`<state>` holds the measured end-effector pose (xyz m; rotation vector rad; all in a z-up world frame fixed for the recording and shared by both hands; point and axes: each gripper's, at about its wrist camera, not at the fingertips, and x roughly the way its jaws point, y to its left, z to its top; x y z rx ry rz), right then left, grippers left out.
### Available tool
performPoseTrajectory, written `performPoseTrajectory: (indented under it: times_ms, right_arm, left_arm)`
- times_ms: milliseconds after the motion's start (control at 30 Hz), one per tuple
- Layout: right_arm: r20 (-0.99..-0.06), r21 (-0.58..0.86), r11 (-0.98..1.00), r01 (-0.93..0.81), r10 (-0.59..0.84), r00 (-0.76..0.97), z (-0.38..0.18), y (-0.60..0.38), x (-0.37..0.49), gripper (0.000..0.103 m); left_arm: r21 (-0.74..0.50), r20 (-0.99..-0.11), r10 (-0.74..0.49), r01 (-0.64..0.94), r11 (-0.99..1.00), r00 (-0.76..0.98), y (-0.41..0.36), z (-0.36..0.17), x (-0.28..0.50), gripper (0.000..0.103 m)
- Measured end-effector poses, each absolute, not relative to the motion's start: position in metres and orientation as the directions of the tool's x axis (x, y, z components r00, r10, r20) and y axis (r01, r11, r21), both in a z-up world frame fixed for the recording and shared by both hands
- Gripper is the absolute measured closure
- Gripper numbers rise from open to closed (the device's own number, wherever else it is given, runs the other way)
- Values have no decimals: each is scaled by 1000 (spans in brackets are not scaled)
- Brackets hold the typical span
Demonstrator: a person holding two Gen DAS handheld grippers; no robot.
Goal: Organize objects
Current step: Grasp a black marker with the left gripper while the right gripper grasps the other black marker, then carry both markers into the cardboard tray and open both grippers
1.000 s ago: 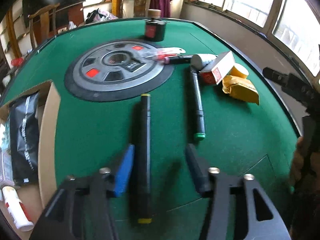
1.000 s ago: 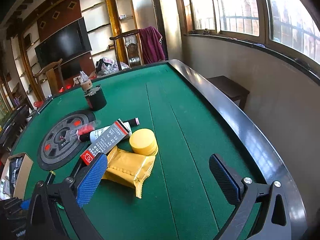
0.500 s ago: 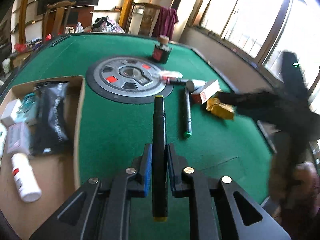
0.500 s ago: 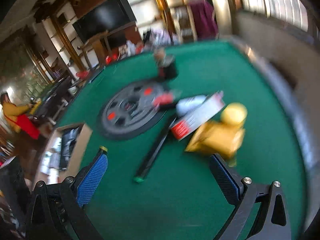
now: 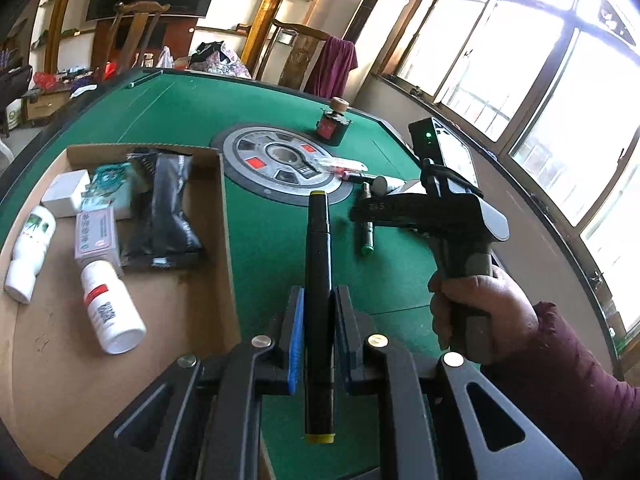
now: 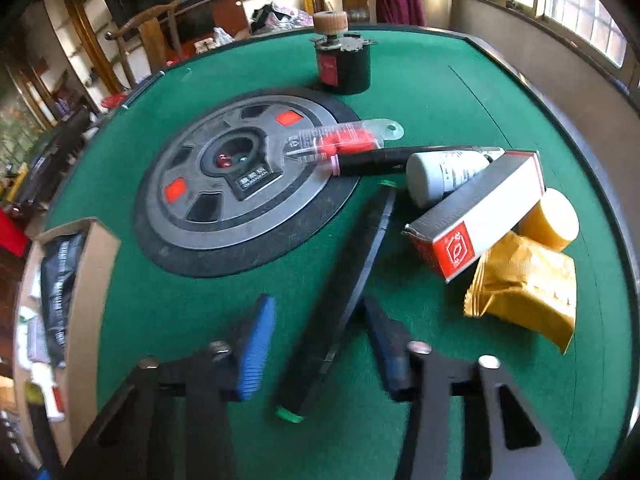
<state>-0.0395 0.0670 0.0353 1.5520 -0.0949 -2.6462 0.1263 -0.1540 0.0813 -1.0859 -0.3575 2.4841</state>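
The left tool is clamped on a black marker with yellow ends, carried clear of the green surface just beside the open cardboard box. The right tool straddles a second black marker with a green end that lies on the surface, its jaws closing with the pads apparently not yet pressing. For a clean step, the left marker is best brought fully over the box wall before release, while the right jaws should centre on the barrel, which lies at a slant between the blue pads, so it does not roll or pivot out.
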Motion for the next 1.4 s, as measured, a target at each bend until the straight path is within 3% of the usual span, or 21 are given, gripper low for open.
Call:
performPoseTrajectory:
  times_ms: [133,200,467,667,800,1000,1300,1400]
  right_arm:
    - [-866,103,-995,11,-95,-491,35,73,-38,85]
    - [-865,124,-992,7,-112,-489,35,78,-35,87]
    - [-841,286,-958,33,-267,-470,34,90,-8,87]
    - [-756,520,-854,30,-476,-450,36,108,10,87]
    - [-715,596,-802,47,-557,-423,37,106,18,87]
    - [-803,453,-886,99,-454,-387,28,71,23,86]
    - [-835,157,-972,178,-226,-501,31,28,14,86]
    - [-834,227,-954,197,-295,-466,32,34,17,87]
  left_arm:
    - [-399,-639,459,-245,-884,-617,-163,77,127,89]
    - [-407,-639,462,-239,-882,-615,-166,75,128,89]
    - [-409,-643,453,-224,-885,-617,-168,74,135,89]
    - [-405,-638,413,-172,-898,-650,-191,83,146,89]
    - [-410,-641,366,-102,-906,-675,-220,84,157,89]
    - [-414,-656,316,-24,-910,-685,-251,78,172,89]
    - [-408,-657,298,-6,-913,-692,-255,76,180,88]
    - [-408,-659,288,8,-913,-694,-261,77,179,88]
